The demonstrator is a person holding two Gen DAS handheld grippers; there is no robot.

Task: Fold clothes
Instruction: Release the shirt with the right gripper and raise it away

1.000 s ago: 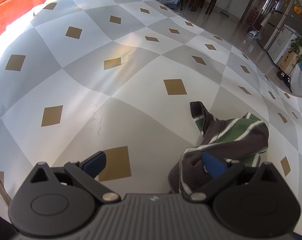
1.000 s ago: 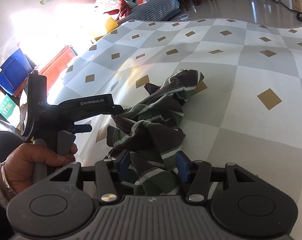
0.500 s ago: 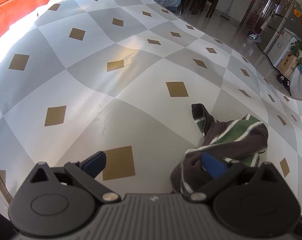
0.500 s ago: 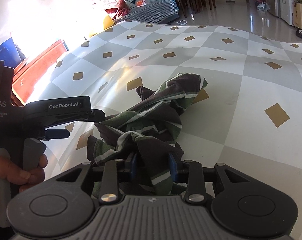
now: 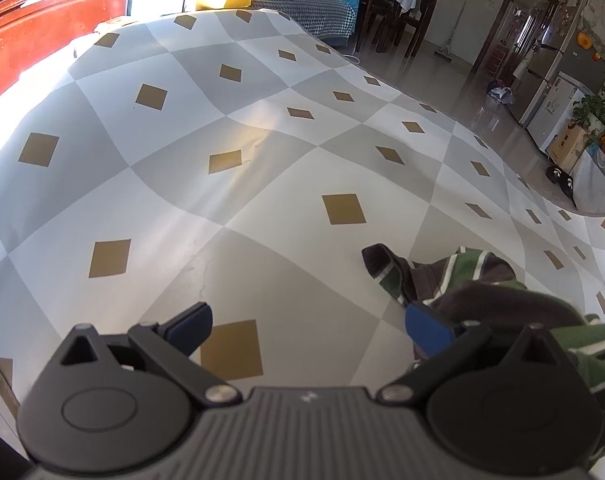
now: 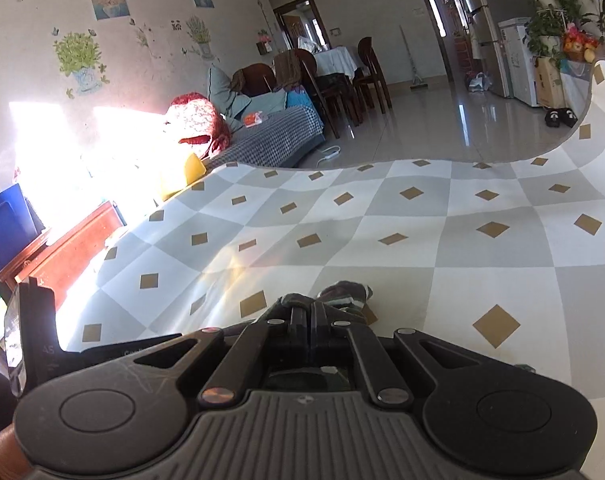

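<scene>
The striped garment (image 5: 462,280), brown and green with white lines, is seen crumpled on the checkered table (image 5: 262,160), at about 4 o'clock in the left wrist view. Part of it is bunched up and drawn toward the lower right edge of that view, so it is judged to be lifted from that side. In the right wrist view only a small tuft of the garment (image 6: 346,294) is visible, at 6 o'clock just past the fingertips.

The right hand-held gripper (image 6: 307,312) is clenched: its jaws have just been closing, the fingers are pressed together, and fabric is pinched between them. The grip is judged to be meant for raising one edge so the cloth can be shaken out or spread flat before folding.

The left hand-held gripper (image 5: 306,320) is released, jaws spread wide. Its right pad (image 5: 426,322) is touching or just beside the cloth, while the left pad (image 5: 188,322) is over bare table. Nothing is pinched. It is judged to be waiting for a second corner to be found.

The body of the left tool (image 6: 34,340) is seen at 8 o'clock in the right view. Folding proper is not yet begun; the garment is not laid flat.
</scene>
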